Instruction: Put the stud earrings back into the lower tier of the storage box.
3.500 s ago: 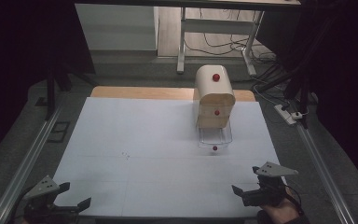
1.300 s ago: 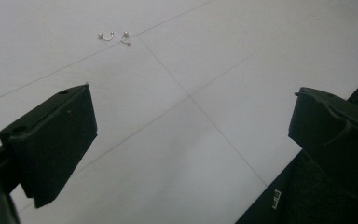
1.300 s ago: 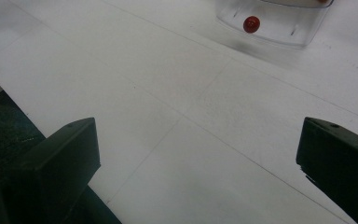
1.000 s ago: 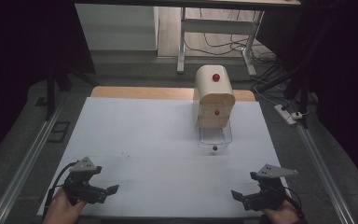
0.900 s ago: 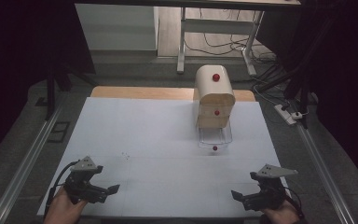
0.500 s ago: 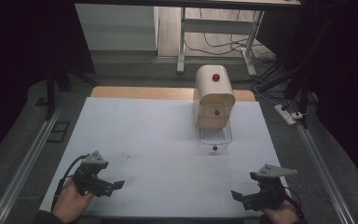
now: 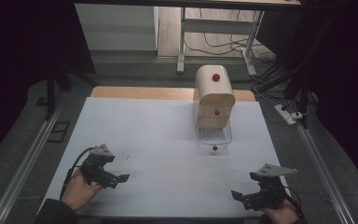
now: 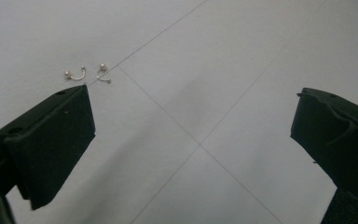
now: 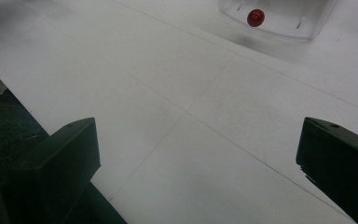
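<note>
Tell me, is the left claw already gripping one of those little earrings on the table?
No, the left claw is wide open above the white table, and both earrings lie untouched beyond its jaws.

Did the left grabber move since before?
Yes. The left gripper has slid up the white table from its near-left corner, forward and rightward, toward the tiny earrings and the cream drawer box, which stayed put.

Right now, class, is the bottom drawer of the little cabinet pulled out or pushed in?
Pulled out: the clear bottom drawer juts forward of the cabinet above it.
</note>
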Available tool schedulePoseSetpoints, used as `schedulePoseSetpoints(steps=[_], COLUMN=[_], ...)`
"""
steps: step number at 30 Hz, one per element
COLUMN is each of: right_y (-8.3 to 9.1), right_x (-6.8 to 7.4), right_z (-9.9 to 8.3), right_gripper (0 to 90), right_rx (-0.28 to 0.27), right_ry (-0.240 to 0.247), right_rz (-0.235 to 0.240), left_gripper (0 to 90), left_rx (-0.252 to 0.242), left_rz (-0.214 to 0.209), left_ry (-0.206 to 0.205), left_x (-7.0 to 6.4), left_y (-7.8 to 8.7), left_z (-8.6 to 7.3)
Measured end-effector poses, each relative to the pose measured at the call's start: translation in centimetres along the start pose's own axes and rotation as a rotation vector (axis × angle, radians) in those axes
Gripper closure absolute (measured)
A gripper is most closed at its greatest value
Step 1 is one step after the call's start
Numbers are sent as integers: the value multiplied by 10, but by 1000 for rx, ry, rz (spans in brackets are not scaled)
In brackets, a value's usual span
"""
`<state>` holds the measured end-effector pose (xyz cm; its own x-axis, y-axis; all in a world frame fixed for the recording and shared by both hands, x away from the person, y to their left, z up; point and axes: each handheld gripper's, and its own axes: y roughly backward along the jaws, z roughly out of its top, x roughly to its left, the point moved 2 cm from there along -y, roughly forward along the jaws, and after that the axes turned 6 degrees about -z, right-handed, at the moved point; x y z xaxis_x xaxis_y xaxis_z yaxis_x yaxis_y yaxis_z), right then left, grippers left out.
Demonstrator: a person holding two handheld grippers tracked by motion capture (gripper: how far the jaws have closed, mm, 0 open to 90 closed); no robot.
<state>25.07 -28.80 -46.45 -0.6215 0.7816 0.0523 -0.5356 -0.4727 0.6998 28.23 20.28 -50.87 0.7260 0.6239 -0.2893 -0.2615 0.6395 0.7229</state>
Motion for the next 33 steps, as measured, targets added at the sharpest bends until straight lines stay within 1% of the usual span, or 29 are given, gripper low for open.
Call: schedulePoseSetpoints(steps=[2, 8, 14, 17, 19, 22, 25, 26, 27, 28, 29, 30, 31, 32, 33], right_y=[0, -1, -1, -1, -1, -1, -1, -1, -1, -1, -1, -1, -1, -1, -1], right_x=[0, 0, 0, 0, 0, 0, 0, 0, 0, 0, 0, 0, 0, 0, 0], right_z=[0, 0, 0, 0, 0, 0, 0, 0, 0, 0, 0, 0, 0, 0, 0], right_gripper=[0, 0, 0, 0, 0, 2, 2, 2, 2, 2, 2, 2, 3, 3, 3], right_rx=[3, 3, 6, 7, 8, 9, 10, 10, 10, 10, 10, 11, 11, 11, 11], right_ry=[2, 1, 2, 2, 1, 0, -1, -1, 0, -1, -1, -1, -1, -1, -1], right_rz=[0, 2, 1, 0, -2, -2, -2, -2, -1, -1, -1, 0, 0, 0, 0], left_gripper=[0, 1, 7, 15, 27, 47, 137, 137, 215, 254, 254, 351, 388, 388, 482], left_rx=[10, 30, 72, 94, 110, 121, 128, 127, 123, 122, 120, 120, 120, 121, 123], left_rz=[-17, -28, -12, -19, -12, 3, 16, 17, 21, 30, 37, 59, 59, 69, 71], left_ry=[-4, -14, -53, -68, -80, -84, -85, -86, -83, -80, -80, -73, -73, -71, -63], left_x=[3, 13, 21, 24, 26, 31, 37, 39, 40, 42, 43, 47, 47, 49, 51], left_y=[-4, -14, -27, -34, -39, -44, -47, -47, -47, -47, -47, -47, -47, -47, -46], left_z=[2, 10, 18, 22, 25, 29, 33, 34, 35, 36, 37, 39, 39, 39, 40])
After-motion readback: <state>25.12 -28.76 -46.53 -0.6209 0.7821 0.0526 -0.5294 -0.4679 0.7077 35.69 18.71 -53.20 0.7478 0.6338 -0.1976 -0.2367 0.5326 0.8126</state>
